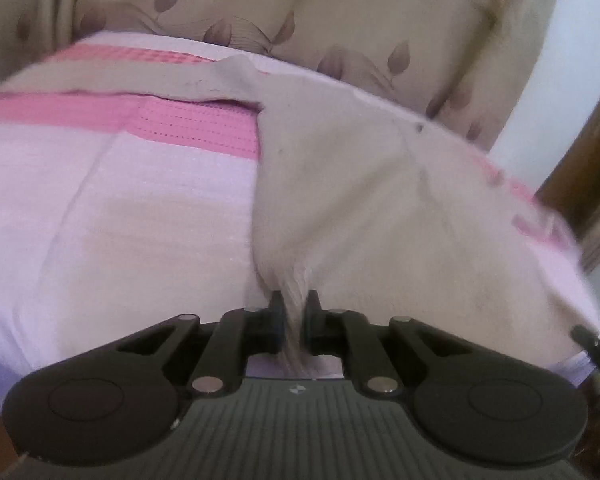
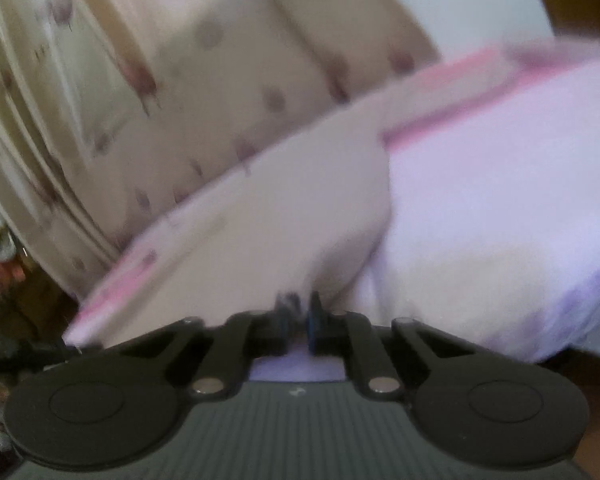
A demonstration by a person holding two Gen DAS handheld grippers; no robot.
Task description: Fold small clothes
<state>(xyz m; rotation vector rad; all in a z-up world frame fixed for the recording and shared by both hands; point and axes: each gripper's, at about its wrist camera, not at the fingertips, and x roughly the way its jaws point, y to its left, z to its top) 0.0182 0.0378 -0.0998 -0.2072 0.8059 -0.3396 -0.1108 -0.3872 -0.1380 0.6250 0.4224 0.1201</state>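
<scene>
A small garment [image 1: 340, 184] in pale lilac and cream, with a pink elastic waistband [image 1: 196, 128], fills the left wrist view. One cream flap lies turned over its right half. My left gripper [image 1: 294, 300] is shut on a bunched pinch of that cream cloth at the near edge. The tip of the other gripper [image 1: 584, 336] shows at the garment's right corner. The right wrist view is blurred. There the same garment [image 2: 268, 208] hangs lifted, with pink trim along its far edge. My right gripper [image 2: 298, 308] is shut on its near edge, and cloth runs in between the fingers.
A beige curtain with a leaf pattern [image 1: 260, 12] hangs behind the garment and also fills the upper left of the right wrist view [image 2: 160, 80]. Brown wood [image 1: 588, 152] and a white wall [image 1: 560, 60] stand at the right. Dark clutter [image 2: 4, 280] lies low at the left.
</scene>
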